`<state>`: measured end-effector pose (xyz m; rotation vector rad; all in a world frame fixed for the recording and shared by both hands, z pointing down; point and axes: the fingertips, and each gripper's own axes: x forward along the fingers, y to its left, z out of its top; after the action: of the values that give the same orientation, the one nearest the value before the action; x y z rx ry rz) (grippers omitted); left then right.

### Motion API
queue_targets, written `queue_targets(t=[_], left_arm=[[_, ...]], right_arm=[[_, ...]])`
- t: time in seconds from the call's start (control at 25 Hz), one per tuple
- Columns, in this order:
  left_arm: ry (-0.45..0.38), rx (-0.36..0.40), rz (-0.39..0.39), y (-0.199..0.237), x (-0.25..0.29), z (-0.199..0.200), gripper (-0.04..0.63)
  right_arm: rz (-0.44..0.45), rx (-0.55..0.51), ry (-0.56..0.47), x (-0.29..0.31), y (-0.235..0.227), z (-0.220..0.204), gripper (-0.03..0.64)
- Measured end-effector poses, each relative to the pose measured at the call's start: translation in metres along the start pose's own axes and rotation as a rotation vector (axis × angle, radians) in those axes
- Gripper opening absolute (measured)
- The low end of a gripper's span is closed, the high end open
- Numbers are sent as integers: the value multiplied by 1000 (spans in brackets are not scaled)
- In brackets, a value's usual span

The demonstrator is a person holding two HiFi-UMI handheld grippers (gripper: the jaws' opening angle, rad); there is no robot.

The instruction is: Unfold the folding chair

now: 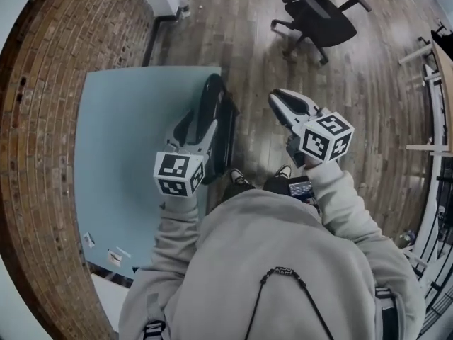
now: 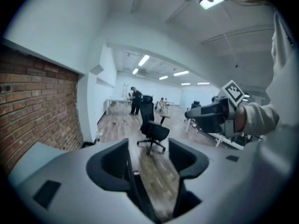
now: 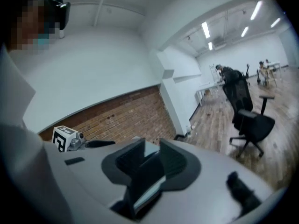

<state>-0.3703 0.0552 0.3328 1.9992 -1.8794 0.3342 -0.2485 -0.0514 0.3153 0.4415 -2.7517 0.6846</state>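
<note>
In the head view a dark, flat folded chair [image 1: 228,139] stands edge-on by the right edge of a pale blue panel [image 1: 127,154]. My left gripper [image 1: 214,82] hovers just left of the chair's top, and I cannot tell whether it touches. In the left gripper view its jaws [image 2: 149,146] stand apart with only wood floor between them, so it is open. My right gripper [image 1: 276,98] hangs over the floor to the chair's right, apart from it. Its jaws [image 3: 152,147] sit nearly together and hold nothing. Each gripper shows in the other's view: the right gripper [image 2: 192,113] and the left gripper [image 3: 100,143].
A brick wall [image 1: 42,119] runs along the left behind the pale blue panel. A black office chair [image 1: 318,16] stands on the wood floor ahead. Desks and white frames [image 1: 432,119] line the right side. People [image 2: 135,99] stand far down the room.
</note>
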Motion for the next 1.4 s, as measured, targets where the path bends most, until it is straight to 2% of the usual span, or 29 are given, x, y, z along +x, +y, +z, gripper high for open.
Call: queue_targets(t=[0.04,0.08,0.12,0.24,0.32,0.44,0.56,0.72,0.8,0.88,0.96,1.0,1.08,1.24,1.4], left_arm=[[72,-2,6,9,9,-21,302],[140,-5,14,19,19,-41,370],[197,-15,21,28,27,-61,399],[319,-90,-3,46,48,-109,410],[373,-96,-36,48,49,-129,410],[423,-102,-61,52,47,-149,408],[478,-147,-68,53,54,-171,408],[548,-176,-89,45,67,-194,405],[569,-193,-101,45,71,-197,297],[574,-209,-96,48,74,-197,145],[579,-228,-89,53,75,-198,140],[579,-240,-79,54,75,-199,137],[570,-274,-49,54,76,-199,122],[550,-324,-22,45,83,-195,109],[552,-361,-23,33,84,-197,98]], right_arm=[[8,50,62,20,-6,-25,132],[12,104,132,40,-14,-53,185],[10,154,207,61,-22,-84,215],[-12,261,427,116,-43,-187,256],[-31,314,535,149,-50,-250,268],[-42,388,635,192,-51,-323,285],[-62,377,696,222,-50,-365,292],[-154,382,726,252,-68,-395,291],[-161,440,740,260,-73,-406,288],[-103,531,749,264,-72,-411,284],[17,630,730,270,-63,-410,247],[77,673,714,273,-58,-408,158],[148,697,693,273,-55,-406,158],[170,696,663,258,-71,-400,152],[171,703,678,214,-99,-404,129]])
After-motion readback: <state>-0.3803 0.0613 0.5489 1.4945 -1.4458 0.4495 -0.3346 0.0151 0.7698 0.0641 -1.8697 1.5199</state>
